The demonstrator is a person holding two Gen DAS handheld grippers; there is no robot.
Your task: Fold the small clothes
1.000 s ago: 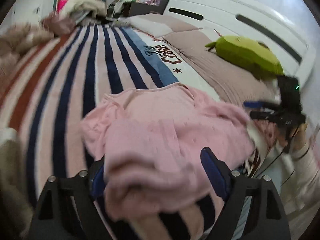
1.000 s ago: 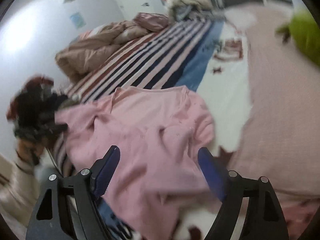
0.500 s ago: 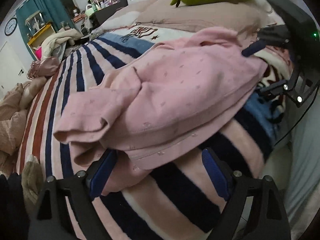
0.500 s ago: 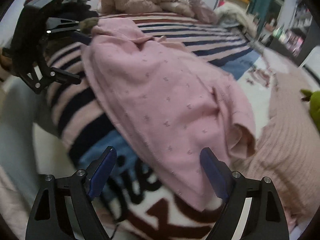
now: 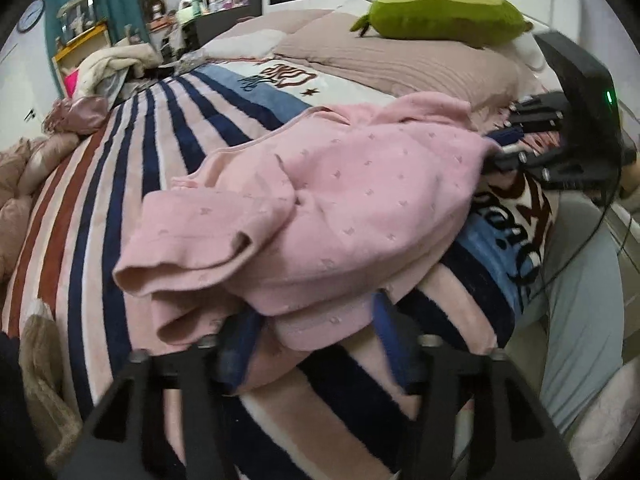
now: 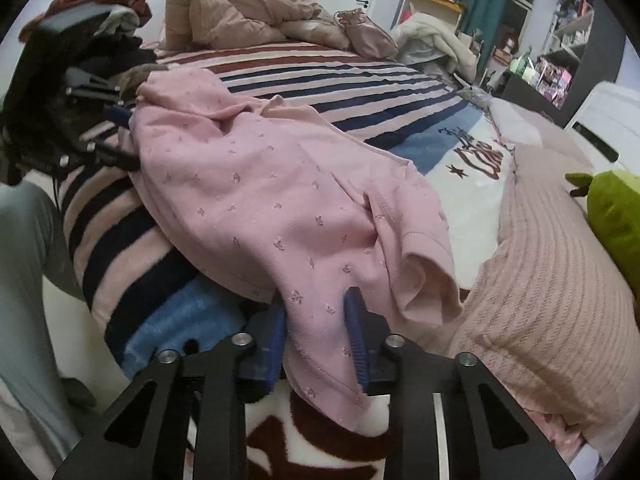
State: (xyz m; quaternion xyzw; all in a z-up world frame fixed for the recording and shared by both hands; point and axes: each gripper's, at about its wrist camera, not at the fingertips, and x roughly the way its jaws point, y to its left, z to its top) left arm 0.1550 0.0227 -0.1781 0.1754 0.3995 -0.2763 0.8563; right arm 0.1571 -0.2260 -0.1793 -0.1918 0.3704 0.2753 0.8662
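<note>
Pink knit with a small scattered print, one child's top [image 5: 340, 200] lies rumpled on the striped blanket [image 5: 132, 184] near the bed's edge, a short sleeve [image 6: 424, 256] flopped open at one side. Two tongs grip it from opposite ends: the left tongs [image 5: 316, 336] are closed narrow on a bunched corner of the hem, blue pads pinching fabric, and the right tongs [image 6: 316, 332] are clamped on another corner that hangs between their fingers [image 6: 354, 332]. Beyond the top sit one green plush toy [image 5: 444, 14] on a ribbed beige pillow [image 5: 400, 60] and one crumpled brown duvet [image 6: 240, 16].
</note>
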